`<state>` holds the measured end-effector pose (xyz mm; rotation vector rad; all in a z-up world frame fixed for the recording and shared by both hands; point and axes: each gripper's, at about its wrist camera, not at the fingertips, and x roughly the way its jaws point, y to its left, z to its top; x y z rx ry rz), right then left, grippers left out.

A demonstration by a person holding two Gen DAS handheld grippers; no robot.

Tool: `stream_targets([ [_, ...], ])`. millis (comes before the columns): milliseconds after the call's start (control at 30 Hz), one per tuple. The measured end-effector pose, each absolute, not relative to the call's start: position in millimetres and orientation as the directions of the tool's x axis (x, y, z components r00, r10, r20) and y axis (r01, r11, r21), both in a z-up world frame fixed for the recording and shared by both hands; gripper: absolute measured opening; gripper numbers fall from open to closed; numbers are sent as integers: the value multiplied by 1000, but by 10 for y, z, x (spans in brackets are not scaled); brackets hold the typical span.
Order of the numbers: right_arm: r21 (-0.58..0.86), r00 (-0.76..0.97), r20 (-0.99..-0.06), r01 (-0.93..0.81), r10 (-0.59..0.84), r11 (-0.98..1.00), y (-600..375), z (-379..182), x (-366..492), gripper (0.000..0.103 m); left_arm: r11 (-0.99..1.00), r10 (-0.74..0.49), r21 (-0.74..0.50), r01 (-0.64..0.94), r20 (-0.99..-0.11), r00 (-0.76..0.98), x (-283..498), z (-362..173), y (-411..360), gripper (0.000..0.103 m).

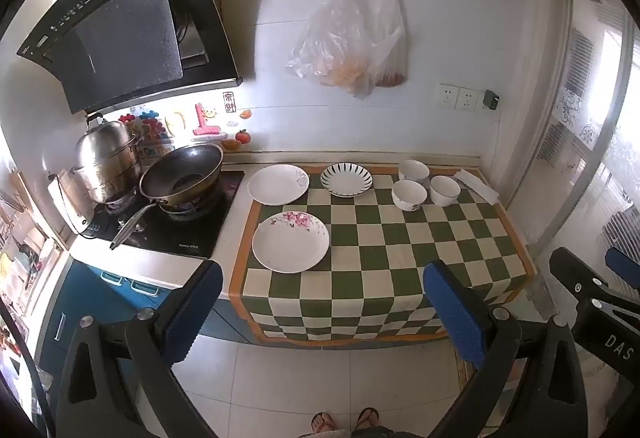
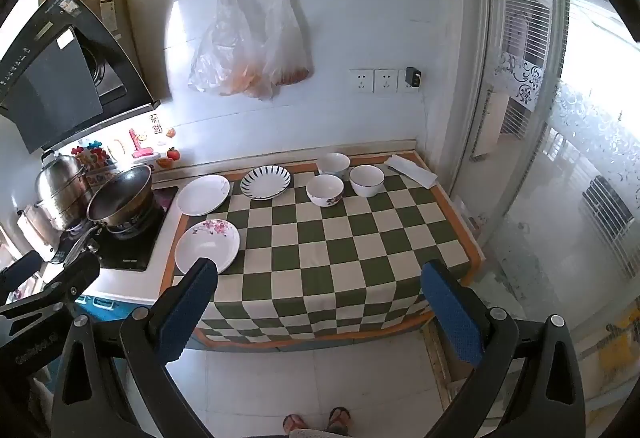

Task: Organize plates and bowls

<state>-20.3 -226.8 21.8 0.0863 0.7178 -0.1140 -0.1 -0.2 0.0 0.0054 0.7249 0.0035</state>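
Note:
On the green-and-cream checkered cloth (image 1: 384, 250) (image 2: 320, 246) lie three plates: a pink-flowered plate (image 1: 291, 242) (image 2: 207, 246) at the near left, a plain white plate (image 1: 278, 184) (image 2: 203, 195) behind it, and a black-striped plate (image 1: 346, 179) (image 2: 265, 182) at the back. Three white bowls (image 1: 409, 195) (image 1: 413, 171) (image 1: 445, 190) cluster at the back right; in the right wrist view they are the front bowl (image 2: 325, 190), the rear bowl (image 2: 333, 165) and the right bowl (image 2: 367, 180). My left gripper (image 1: 322, 314) and right gripper (image 2: 318, 312) hang open, short of the counter's front edge, holding nothing.
A stove (image 1: 168, 222) with a wok (image 1: 182, 176) and a steel steamer pot (image 1: 106, 164) stands left of the cloth. Plastic bags (image 1: 352, 46) hang on the wall. A folded white cloth (image 1: 476, 184) lies at the back right corner. A person's sandalled feet (image 1: 344, 420) stand on the tiled floor.

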Motion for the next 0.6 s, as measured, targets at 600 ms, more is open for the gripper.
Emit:
stream_targets([
  [600, 43, 748, -660, 136, -74, 990, -2279, 219, -172, 103, 1000, 6, 6, -3, -663, 749, 2, 0, -11, 103],
])
